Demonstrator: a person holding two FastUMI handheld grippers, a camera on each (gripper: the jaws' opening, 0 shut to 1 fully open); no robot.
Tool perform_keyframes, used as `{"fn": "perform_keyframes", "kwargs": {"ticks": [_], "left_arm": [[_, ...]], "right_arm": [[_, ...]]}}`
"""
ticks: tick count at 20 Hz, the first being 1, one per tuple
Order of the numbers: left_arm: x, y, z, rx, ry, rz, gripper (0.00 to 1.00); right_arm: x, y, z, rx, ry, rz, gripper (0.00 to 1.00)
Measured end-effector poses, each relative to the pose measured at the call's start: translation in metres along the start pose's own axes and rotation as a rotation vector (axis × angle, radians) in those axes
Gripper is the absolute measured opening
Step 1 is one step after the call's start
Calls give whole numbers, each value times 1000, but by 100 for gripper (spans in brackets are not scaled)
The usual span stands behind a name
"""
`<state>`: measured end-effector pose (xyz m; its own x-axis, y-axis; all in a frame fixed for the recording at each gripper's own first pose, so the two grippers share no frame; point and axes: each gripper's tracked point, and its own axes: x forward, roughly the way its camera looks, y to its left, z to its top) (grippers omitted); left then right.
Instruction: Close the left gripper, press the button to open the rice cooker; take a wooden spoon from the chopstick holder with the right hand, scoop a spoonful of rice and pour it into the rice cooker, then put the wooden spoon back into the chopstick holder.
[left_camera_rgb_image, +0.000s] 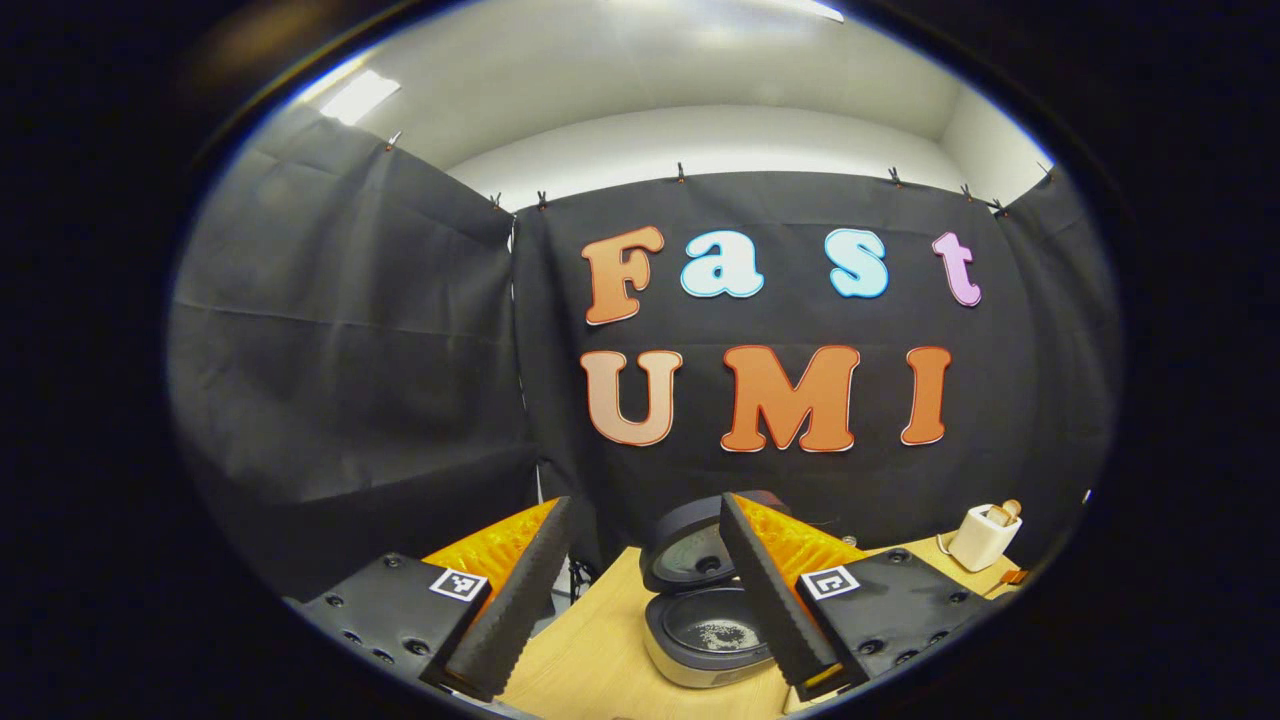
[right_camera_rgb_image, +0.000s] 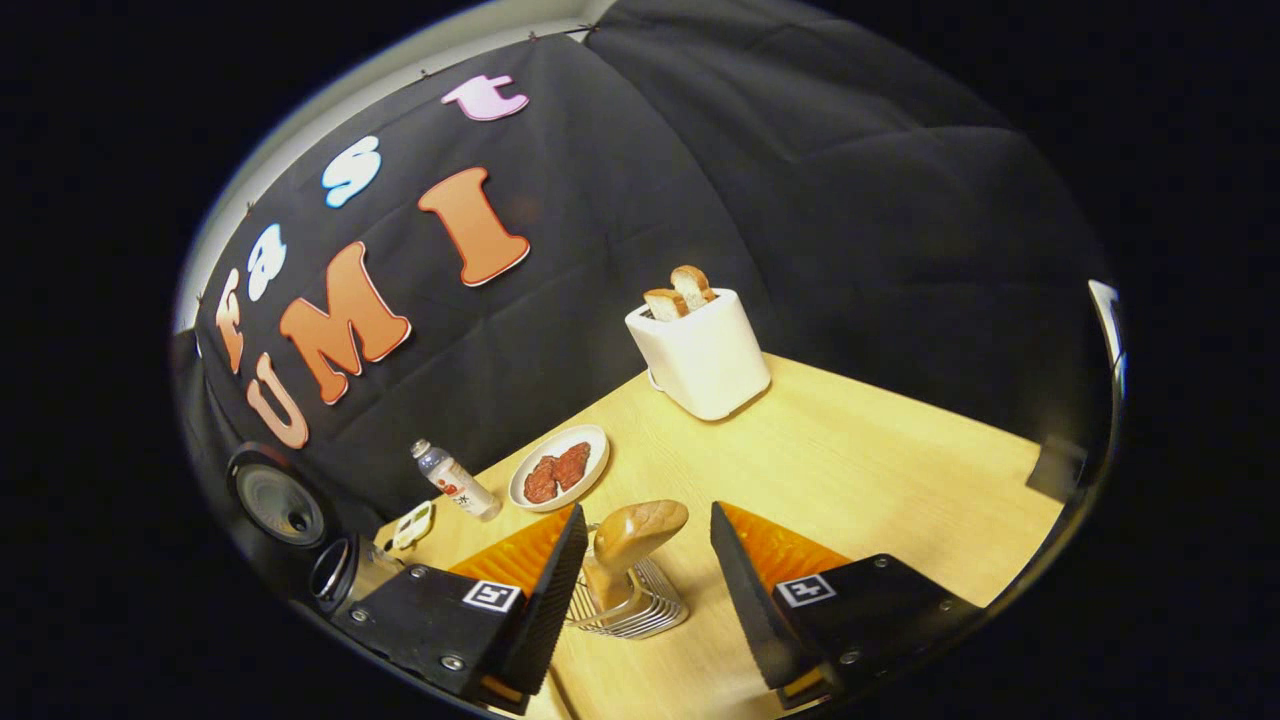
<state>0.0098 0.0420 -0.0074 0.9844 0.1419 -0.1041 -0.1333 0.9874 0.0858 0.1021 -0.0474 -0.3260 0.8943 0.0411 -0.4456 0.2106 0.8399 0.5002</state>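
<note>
Bare table (right_camera_rgb_image: 880, 450) beyond chopstick holder (right_camera_rgb_image: 630, 600); toaster (right_camera_rgb_image: 700, 355), plate (right_camera_rgb_image: 560, 465) behind.

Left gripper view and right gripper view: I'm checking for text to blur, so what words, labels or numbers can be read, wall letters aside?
No text is readable.
bottle: printed label, too small and blurred to read.
square markers on the left gripper and right gripper: black-and-white patterns, no letters.
rice cooker, toaster: no visible writing.
</note>
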Motion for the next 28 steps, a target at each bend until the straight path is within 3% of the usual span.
{"fn": "perform_keyframes", "kwargs": {"ticks": [6,8,9,11,14,20,24,25,28], "left_arm": [[4,11,-18,-36,47,8,100],[6,11,-23,-40,59,-1,100],[7,11,-23,-38,61,-4,95],[7,15,-22,-27,51,-4,95],[11,18,-17,-25,36,-17,95],[23,29,-10,-28,23,-61,96],[33,41,-5,-46,18,-104,100],[37,44,-2,-39,9,-119,95],[46,51,-1,-35,13,-150,100]], "right_arm": [[1,26,3,66,30,84,39],[5,35,2,85,48,88,25],[8,39,3,75,50,80,22],[12,46,4,27,58,67,13],[-1,64,19,-8,39,44,11],[-59,126,59,-118,-37,73,10],[-99,166,44,-164,-43,93,10],[-108,177,40,-171,-49,100,10],[-125,199,17,-184,-57,110,10]]}}
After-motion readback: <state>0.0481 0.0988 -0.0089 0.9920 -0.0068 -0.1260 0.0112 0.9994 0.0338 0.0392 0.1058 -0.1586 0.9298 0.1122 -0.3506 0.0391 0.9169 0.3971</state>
